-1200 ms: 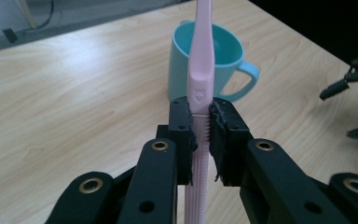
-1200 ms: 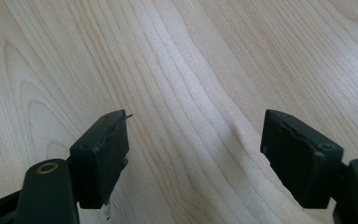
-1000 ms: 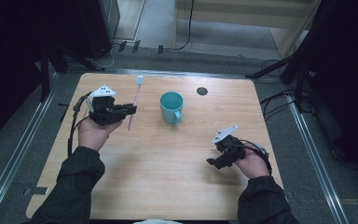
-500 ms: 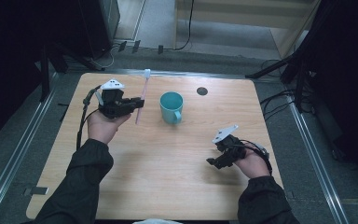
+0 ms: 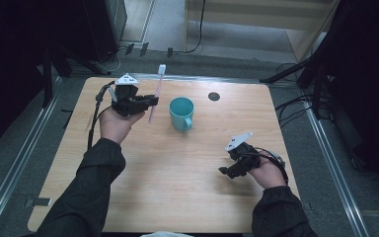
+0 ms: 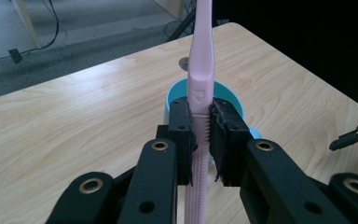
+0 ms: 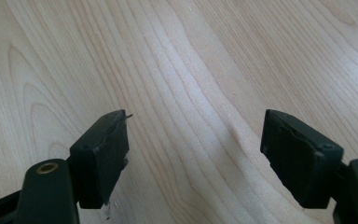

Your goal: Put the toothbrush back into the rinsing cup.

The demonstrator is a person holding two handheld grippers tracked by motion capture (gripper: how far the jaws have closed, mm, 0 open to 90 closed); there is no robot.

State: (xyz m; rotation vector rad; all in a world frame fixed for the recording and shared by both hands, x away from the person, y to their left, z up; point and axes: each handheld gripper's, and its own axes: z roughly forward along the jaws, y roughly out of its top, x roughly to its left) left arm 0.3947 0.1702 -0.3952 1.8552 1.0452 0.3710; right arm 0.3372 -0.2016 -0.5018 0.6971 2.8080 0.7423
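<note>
- The right gripper (image 5: 227, 170) rests low at about 4 o'clock on the table (image 5: 177, 197), released: its jaws stand wide apart over bare wood grain, with nothing between them.
- The left gripper (image 5: 150, 101), at about 10 o'clock and raised off the surface, is clenched on a pink toothbrush (image 5: 155, 96), gripping the ridged handle partway up.
- The toothbrush stands close to upright, leaning slightly; its white head (image 5: 162, 69) points toward 12 o'clock and the handle end hangs below the jaws.
- In the left gripper view the toothbrush (image 6: 200, 79) rises straight between the pads (image 6: 223, 135), with the cup right behind it.
- A teal cup (image 5: 181, 112) with its handle turned toward 5 o'clock stands just beside the toothbrush, at 3 o'clock from it, apart from it; nothing lies between the two.
- A small dark round hole (image 5: 214, 96) sits in the tabletop toward 1 o'clock, beyond the cup.
- The table is pale wood with rounded corners.
- Past the far edge, at 12 o'clock, lie grey carpet, black cables (image 5: 197, 29) and a pale wooden frame; dark stands flank both sides.
</note>
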